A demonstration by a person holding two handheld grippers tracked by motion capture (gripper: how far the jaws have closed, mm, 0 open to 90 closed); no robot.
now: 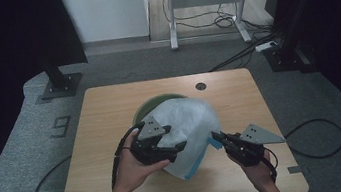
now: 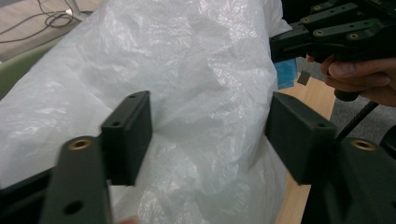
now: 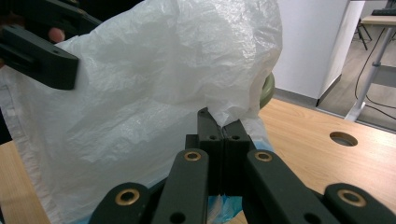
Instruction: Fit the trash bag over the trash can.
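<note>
A crinkled white plastic bag [image 1: 189, 118] with a blue strip at its edge [image 1: 214, 144] is draped over a green round bin [image 1: 146, 107] on the wooden table [image 1: 105, 115]. My left gripper [image 1: 178, 148] is at the bag's near left side. In the left gripper view its jaws [image 2: 212, 135] stand wide apart with a bulge of the bag [image 2: 187, 70] between them, not pinched. My right gripper [image 1: 215, 136] is at the bag's near right edge. Its jaws [image 3: 224, 128] are shut on a fold of the bag [image 3: 154, 84], and the bin's rim [image 3: 267, 91] shows behind.
A round cable hole [image 1: 201, 86] is in the table's far side. Bare tabletop lies to the left and right of the bag. Beyond the table stand a white desk frame [image 1: 205, 0], floor cables [image 1: 233, 57] and a black stand base [image 1: 60, 85].
</note>
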